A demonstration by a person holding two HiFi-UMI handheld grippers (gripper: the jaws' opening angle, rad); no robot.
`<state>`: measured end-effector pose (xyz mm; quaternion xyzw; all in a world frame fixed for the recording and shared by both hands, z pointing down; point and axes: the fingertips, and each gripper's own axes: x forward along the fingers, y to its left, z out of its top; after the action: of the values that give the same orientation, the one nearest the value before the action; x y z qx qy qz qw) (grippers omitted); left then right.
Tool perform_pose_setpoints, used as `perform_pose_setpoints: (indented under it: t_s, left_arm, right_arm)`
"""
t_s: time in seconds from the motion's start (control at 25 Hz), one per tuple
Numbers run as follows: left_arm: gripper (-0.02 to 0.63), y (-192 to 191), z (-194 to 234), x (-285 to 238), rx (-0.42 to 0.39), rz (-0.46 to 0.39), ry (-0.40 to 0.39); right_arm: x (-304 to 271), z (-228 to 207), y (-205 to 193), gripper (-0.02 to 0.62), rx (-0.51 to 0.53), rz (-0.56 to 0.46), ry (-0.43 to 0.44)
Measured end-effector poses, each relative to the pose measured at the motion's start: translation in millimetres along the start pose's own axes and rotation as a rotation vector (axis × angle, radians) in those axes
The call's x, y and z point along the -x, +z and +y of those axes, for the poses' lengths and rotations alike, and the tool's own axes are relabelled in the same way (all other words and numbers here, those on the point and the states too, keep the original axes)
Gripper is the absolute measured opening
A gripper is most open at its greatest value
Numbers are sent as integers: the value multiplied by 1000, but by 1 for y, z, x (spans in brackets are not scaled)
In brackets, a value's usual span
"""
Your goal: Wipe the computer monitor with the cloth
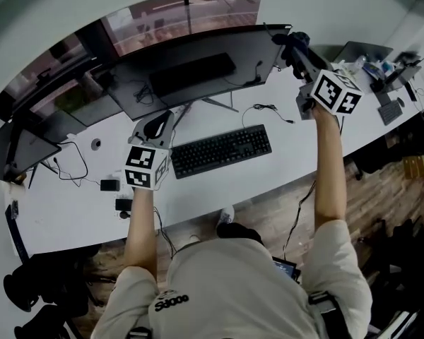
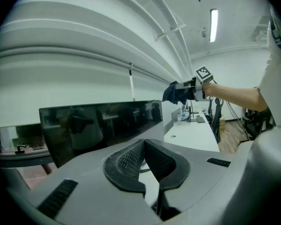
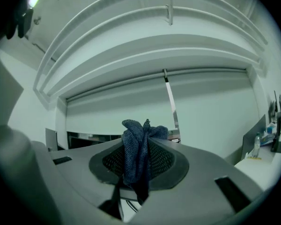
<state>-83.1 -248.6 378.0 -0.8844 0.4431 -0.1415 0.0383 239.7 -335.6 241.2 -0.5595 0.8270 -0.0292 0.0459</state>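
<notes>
Across the head view, a white bench [image 1: 283,161] carries a keyboard [image 1: 220,150] at centre, loose cables [image 1: 268,109], and a wide dark monitor [image 1: 198,66] at 12 o'clock. The right gripper [image 1: 297,48] sits at 1 o'clock by the monitor's top corner, the cloth [image 1: 291,44] a dark lump at its tip. The left gripper [image 1: 157,127] hovers at the keyboard's 9 o'clock.

Left gripper view: its fingers [image 2: 126,161] are pressed together on nothing, with the screen beyond at 10 o'clock.

Right gripper view: its fingers [image 3: 161,161] pinch the blue cloth. The gripper body hides most of the monitor, and a white wall [image 3: 215,111] fills the rest.
</notes>
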Motion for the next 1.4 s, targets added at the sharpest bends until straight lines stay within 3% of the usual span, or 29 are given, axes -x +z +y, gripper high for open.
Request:
perform_pose_setpoints:
  t_s: [0.4,0.64,0.96,1.4]
  left_arm:
    - [18,-4,-27,113,-42,-50,-53]
    - [18,-16,-46,171,-86,-58,-81]
    - [18,-24,-58,224,-125,-66,-87]
    - [18,-17,-66,261,-148,-105,-85]
  right_arm:
    - [110,174,-40,94,205,34,35]
    - [167,252,-71,94,248,47,40]
    - [219,314,-96,94,274,59,31]
    - [248,363,-101,94,311,79,51]
